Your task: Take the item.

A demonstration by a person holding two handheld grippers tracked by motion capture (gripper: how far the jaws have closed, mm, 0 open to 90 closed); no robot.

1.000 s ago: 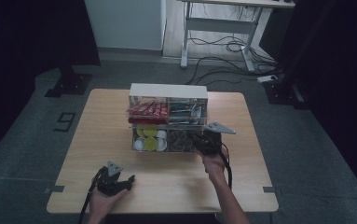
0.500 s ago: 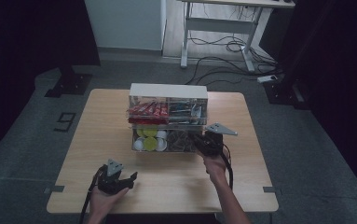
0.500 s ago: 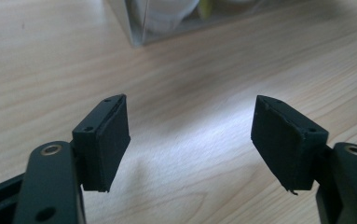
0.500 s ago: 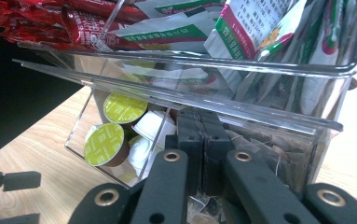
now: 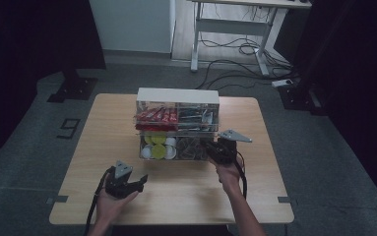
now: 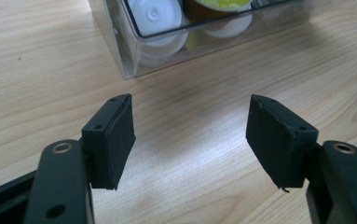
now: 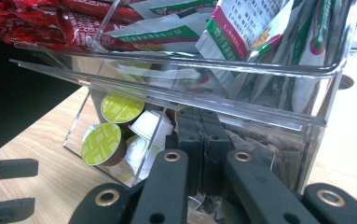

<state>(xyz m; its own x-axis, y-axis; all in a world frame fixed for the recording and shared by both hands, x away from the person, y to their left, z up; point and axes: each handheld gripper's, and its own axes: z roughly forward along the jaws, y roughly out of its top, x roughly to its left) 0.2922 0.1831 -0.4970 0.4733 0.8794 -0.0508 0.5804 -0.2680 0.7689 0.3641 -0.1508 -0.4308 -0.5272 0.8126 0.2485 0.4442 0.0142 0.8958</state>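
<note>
Clear acrylic forms the two-tier organizer (image 5: 178, 129) at the middle of the wooden table (image 5: 102, 142): red packets (image 5: 155, 116) and sachets above, coffee capsules (image 5: 157, 146) in the lower drawer. The right gripper (image 5: 214, 150) sits at that drawer's right compartment, its jaws pressed together; whether they pinch anything there I cannot tell. The left gripper (image 5: 136, 183) hovers over bare wood near the front edge, jaws apart with nothing between them, having just been closing.
</note>
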